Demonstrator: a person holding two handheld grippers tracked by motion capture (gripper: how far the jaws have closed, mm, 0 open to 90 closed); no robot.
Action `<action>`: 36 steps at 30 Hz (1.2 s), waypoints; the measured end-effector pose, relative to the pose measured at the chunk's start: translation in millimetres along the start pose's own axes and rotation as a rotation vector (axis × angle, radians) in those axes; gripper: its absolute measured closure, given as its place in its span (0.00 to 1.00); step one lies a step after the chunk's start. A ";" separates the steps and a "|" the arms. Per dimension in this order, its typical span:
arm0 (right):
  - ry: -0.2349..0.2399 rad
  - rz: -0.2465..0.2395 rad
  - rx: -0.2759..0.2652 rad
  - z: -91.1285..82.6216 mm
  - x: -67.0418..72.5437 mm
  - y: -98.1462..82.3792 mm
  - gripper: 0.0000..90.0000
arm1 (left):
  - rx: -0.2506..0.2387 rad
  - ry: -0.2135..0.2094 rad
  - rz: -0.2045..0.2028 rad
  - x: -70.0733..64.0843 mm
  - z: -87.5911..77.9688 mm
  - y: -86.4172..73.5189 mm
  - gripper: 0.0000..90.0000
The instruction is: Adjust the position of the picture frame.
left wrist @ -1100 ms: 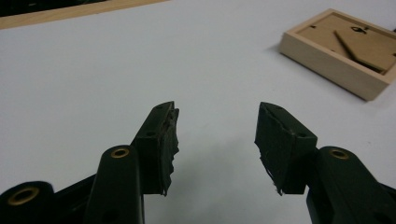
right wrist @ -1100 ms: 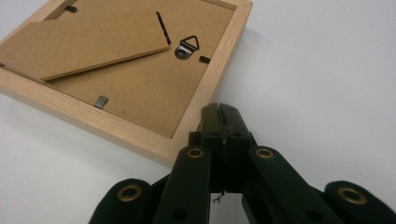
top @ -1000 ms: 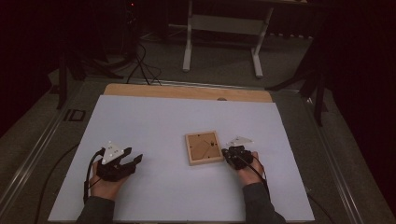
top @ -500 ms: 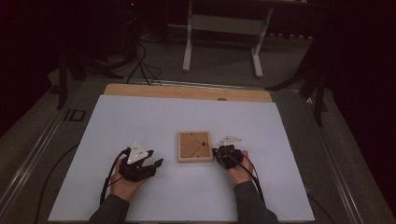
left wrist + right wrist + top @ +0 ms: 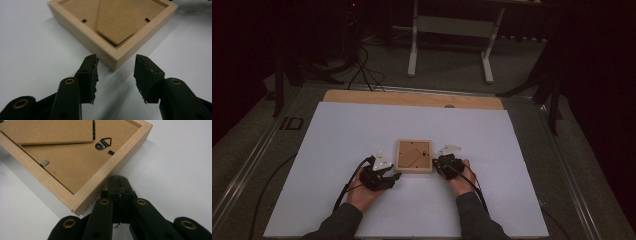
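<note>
Fingers of the left gripper [image 5: 116,75], just narrowing, stand apart before the frame's [image 5: 110,53] corner; the right gripper's [image 5: 120,185] are pressed together, level beside it.

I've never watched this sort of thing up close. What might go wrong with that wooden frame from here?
The left gripper has been closing with a corner of the picture frame just ahead of its open jaws; a corner gives little to bite on, so the hold could slip. The right gripper, shut, pushes against the frame's edge and may slide or spin it on the smooth white table.
</note>
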State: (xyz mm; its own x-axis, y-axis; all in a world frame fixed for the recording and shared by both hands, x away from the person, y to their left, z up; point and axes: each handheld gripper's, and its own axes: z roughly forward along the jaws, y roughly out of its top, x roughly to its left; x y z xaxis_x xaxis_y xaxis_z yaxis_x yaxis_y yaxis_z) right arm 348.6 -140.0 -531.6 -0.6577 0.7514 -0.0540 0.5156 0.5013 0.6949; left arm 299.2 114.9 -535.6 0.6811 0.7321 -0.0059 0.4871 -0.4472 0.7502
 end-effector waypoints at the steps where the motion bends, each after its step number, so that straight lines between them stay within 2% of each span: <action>1: -0.001 -0.007 -0.001 1.1 1.2 1.3 1.00 | 0.007 0.015 0.003 0.0 1.0 -0.1 0.62; 6: -0.004 -0.006 0.004 5.9 3.0 7.0 1.00 | 0.015 0.030 -0.024 4.8 -1.1 -1.5 0.69; 13: 0.001 0.001 0.010 11.0 5.6 13.1 1.00 | 0.016 0.049 -0.036 7.6 -2.0 -2.4 0.70; 20: 0.008 -0.005 -0.002 6.4 6.4 11.8 1.00 | 0.011 0.051 -0.037 7.2 -1.7 -2.8 0.70; 26: 0.005 -0.015 -0.061 -9.4 10.2 11.7 1.00 | 0.014 0.044 -0.047 7.1 -3.5 -3.6 0.65; 28: 0.025 -0.012 -0.088 -14.2 12.3 9.8 1.00 | 0.014 0.043 -0.051 7.0 -4.8 -4.0 0.64; 36: 0.047 -0.017 -0.136 -21.5 16.9 5.0 1.00 | -0.013 0.050 -0.057 7.0 -15.5 -4.3 0.61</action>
State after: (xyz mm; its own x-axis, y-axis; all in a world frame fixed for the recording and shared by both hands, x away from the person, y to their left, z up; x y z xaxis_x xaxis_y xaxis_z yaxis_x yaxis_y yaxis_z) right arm 328.3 -134.0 -513.6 -0.6926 0.7205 -0.0355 0.4267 0.4489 0.7851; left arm 293.4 129.9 -528.7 0.6242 0.7811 -0.0163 0.5168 -0.3972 0.7583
